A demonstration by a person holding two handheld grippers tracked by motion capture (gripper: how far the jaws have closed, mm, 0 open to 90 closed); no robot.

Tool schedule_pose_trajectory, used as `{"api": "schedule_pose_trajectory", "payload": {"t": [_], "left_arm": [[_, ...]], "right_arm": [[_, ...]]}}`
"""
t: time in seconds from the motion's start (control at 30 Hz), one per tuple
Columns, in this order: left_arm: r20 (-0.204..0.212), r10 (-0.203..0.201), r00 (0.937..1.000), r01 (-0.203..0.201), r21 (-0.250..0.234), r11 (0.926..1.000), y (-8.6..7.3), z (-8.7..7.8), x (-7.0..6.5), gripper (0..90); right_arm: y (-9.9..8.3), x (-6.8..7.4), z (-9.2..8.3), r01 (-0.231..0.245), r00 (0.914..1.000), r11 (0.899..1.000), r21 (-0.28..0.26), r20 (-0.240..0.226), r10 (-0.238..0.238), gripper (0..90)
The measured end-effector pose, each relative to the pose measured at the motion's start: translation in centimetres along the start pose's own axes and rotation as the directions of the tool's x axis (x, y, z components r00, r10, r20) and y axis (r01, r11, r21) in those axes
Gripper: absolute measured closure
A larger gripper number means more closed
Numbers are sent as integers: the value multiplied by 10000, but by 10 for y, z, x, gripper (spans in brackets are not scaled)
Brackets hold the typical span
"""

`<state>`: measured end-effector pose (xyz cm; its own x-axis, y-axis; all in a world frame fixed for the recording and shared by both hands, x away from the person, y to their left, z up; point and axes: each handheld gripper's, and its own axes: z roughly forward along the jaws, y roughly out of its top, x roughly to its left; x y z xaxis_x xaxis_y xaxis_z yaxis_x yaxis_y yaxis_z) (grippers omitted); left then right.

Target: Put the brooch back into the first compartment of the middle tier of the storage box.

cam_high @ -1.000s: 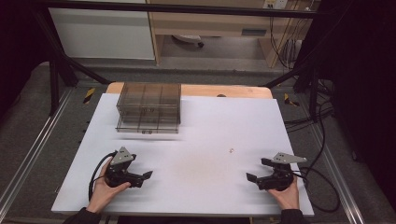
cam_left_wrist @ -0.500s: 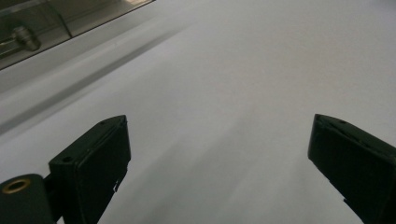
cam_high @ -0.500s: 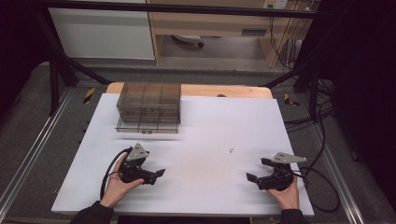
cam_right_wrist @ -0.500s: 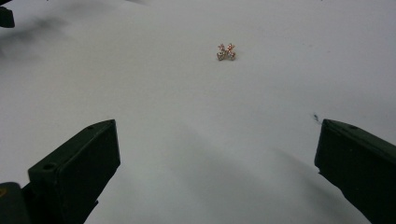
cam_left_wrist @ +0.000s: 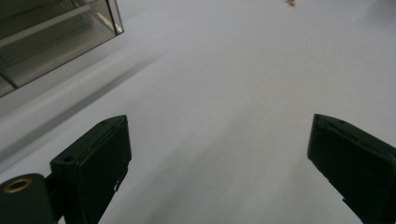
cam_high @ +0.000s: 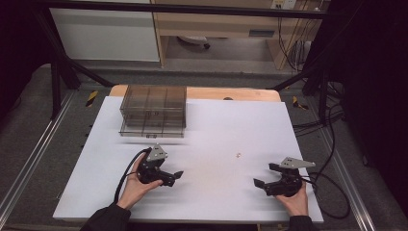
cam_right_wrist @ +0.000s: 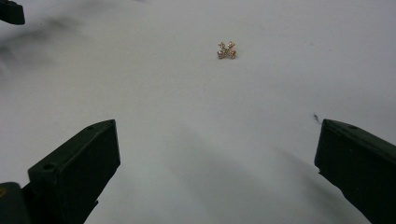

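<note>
Advancing toward drawer box: left gripper, jaws apart; right gripper unmoved.

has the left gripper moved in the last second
Yes. The left gripper has moved forward and rightward, closer to the clear drawer box, which stayed put.

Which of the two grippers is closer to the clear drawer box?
The left gripper: it sits just in front of the clear drawer box on the table's left half, while the right gripper is at the far right, near the table edge.
</note>
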<state>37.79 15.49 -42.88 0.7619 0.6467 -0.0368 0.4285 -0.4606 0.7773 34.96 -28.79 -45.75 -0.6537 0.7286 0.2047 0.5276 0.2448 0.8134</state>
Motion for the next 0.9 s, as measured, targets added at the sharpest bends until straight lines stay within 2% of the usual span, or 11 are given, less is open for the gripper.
{"api": "schedule_pose_trajectory", "payload": {"t": [0.27, 0.9], "left_arm": [[37, 191, 9998, -192, 86, 9998, 18, 13, -9, 65], [221, 236, 9995, -239, 113, 9997, 51, 41, -21, 77]], "right_arm": [[0, 0, 0, -11, 10000, 10000, 18, 11, 11, 5], [0, 1, 0, -22, 10000, 10000, 63, 8, 22, 5]]}}
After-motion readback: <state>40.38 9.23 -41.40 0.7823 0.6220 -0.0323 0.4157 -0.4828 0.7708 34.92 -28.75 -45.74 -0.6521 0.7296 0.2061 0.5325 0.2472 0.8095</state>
